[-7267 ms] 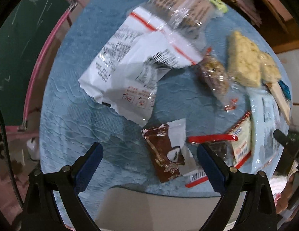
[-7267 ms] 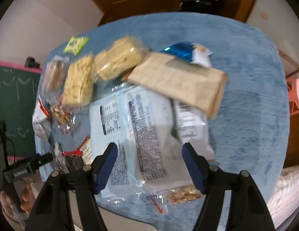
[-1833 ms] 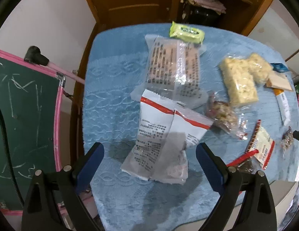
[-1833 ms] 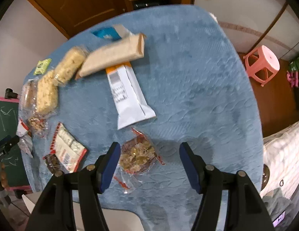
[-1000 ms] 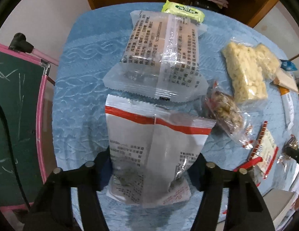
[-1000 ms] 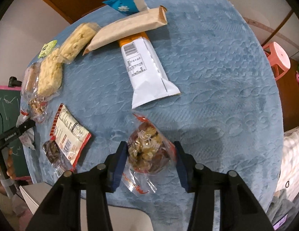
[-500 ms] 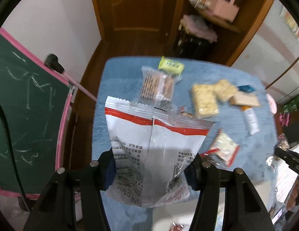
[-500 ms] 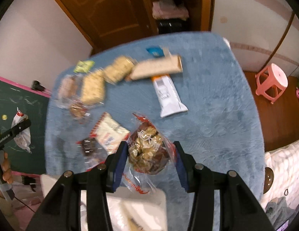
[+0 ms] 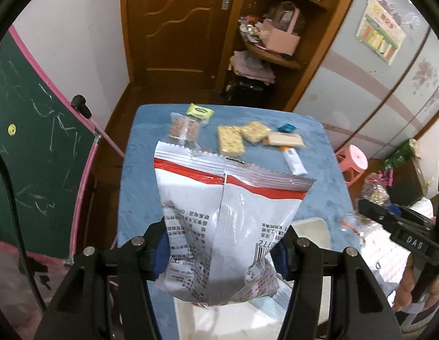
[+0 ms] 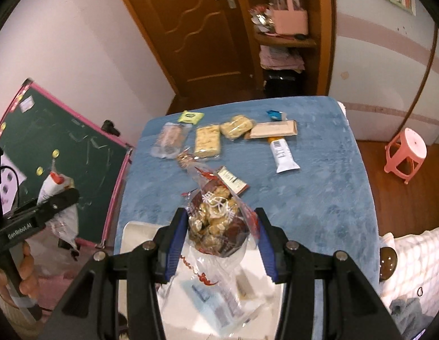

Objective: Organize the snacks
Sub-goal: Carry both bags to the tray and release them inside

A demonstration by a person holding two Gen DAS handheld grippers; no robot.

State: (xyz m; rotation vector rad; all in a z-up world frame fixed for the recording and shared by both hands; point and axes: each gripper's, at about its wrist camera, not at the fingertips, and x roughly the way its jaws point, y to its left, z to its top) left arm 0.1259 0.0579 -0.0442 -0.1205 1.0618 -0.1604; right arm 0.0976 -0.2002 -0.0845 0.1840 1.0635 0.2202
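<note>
Above the near edge of a table draped in a blue textured cloth [image 10: 318, 187], two snack packs are held in the air. The left gripper [image 9: 222, 250] is clamped on a white bag with a red stripe [image 9: 227, 215], and the right gripper [image 10: 220, 243] is closed on a clear packet of brown nutty pieces [image 10: 216, 221]. Below both, at the table's near edge, a white bin [image 10: 134, 235] is seen with wrappers inside. Along the far edge a row of snacks is laid out — a green sachet [image 10: 190, 117], a clear pack of brown biscuits [image 10: 169, 138], two pale crisp bars [image 10: 208, 141], a tan flat box [image 10: 273, 129] and a white tube-shaped pack [image 10: 283, 153]. The room is closed by a wooden door [image 9: 174, 25] and corner shelves [image 9: 273, 42]; a green chalkboard with a pink frame [image 9: 35, 147] stands off the left edge, and a pink stool [image 10: 404, 153] off the right.
</note>
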